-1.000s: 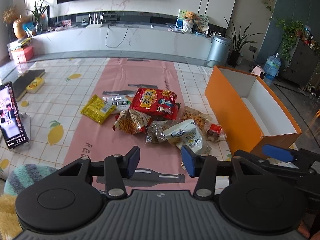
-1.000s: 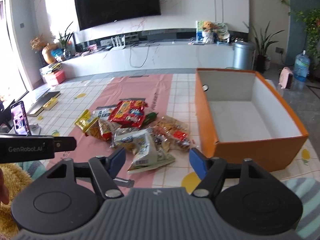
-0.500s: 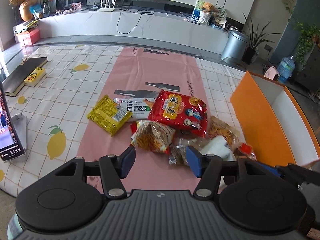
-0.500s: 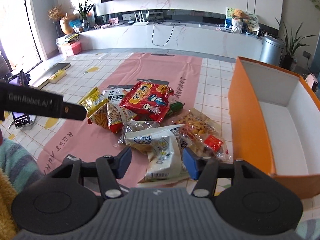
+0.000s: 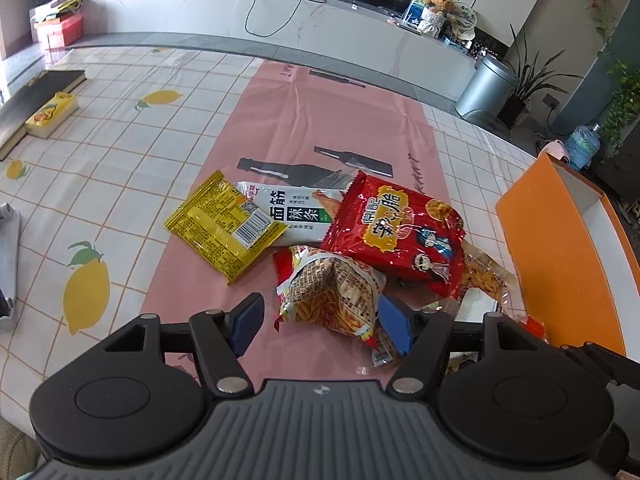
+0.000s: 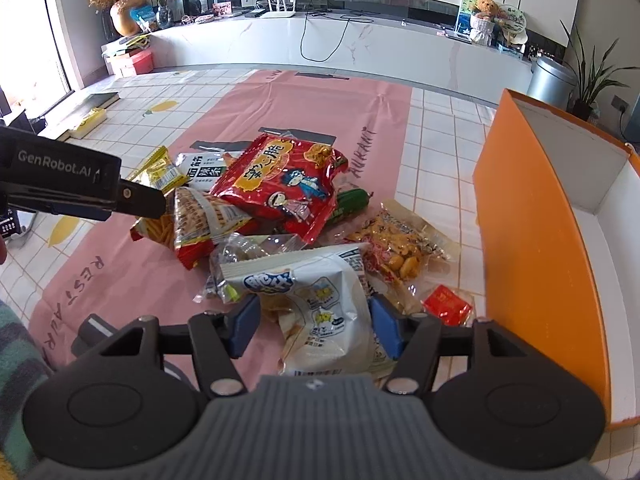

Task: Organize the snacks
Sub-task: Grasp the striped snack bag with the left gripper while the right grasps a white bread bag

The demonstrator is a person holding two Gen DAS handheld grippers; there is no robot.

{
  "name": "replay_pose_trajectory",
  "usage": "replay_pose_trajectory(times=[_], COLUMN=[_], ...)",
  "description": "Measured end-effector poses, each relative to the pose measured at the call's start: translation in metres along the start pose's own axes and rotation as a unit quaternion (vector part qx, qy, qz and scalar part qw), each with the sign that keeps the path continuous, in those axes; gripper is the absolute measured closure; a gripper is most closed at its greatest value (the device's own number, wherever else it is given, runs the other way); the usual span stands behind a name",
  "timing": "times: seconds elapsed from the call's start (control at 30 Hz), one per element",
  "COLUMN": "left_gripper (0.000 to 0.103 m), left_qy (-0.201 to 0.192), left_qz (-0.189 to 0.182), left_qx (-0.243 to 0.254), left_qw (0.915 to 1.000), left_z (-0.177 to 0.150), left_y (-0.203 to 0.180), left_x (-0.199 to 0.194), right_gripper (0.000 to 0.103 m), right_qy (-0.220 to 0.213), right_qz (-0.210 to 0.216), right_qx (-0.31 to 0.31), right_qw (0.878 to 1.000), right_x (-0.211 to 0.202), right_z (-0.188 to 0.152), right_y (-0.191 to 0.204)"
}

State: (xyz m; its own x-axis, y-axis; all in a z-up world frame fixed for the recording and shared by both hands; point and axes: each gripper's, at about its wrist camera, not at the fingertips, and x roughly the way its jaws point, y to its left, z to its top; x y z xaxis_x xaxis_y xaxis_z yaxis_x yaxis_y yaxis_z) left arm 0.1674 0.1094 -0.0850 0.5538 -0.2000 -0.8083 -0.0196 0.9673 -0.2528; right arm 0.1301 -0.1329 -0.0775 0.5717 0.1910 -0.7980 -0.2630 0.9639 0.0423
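Note:
A pile of snack packets lies on a pink mat (image 5: 320,128). My left gripper (image 5: 322,322) is open, its fingers on either side of a packet of fried sticks (image 5: 332,296). Behind it lie a red packet (image 5: 396,232), a white packet (image 5: 292,212) and a yellow packet (image 5: 224,224). My right gripper (image 6: 314,326) is open around a white-blue snack bag (image 6: 320,308). A peanut mix bag (image 6: 400,244), a small red sachet (image 6: 446,304) and a green cucumber-like snack (image 6: 350,202) lie nearby. The orange box (image 6: 532,248) stands open at the right.
The left gripper's body (image 6: 72,182) reaches in from the left in the right wrist view. A book and a yellow pack (image 5: 52,114) lie at the table's far left. A white low cabinet (image 5: 280,24) and a grey bin (image 5: 486,86) stand beyond the table.
Both grippers have moved forward and down to the pile. The left one now straddles the fried-stick packet and the right one straddles the white-blue bag. Both stay open.

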Motion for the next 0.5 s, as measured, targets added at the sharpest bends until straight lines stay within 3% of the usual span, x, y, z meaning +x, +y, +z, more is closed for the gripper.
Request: replay_pose_trajectory(times=[0.3,0.37,0.5], left_gripper=[0.022,0.022,0.022], left_qy=[0.009,0.012,0.02], left_qz=[-0.02,-0.023,-0.034], left_qx=[-0.027,-0.035,-0.053], left_qw=[0.9994,0.999,0.9978], left_z=[0.006,0.006,0.006], left_y=[0.009,0.011,0.018], left_x=[0.022,0.026,0.036], right_gripper=[0.043,0.054,0.058], right_qy=[0.028,0.032,0.037], right_qz=[-0.007,-0.004,0.007], right_qx=[-0.003,-0.002,0.014], right_qw=[1.0,0.999,0.999], right_x=[0.024,0.027,0.029], right_z=[0.003,0.003,0.003], right_y=[-0.003,-0.004,-0.01])
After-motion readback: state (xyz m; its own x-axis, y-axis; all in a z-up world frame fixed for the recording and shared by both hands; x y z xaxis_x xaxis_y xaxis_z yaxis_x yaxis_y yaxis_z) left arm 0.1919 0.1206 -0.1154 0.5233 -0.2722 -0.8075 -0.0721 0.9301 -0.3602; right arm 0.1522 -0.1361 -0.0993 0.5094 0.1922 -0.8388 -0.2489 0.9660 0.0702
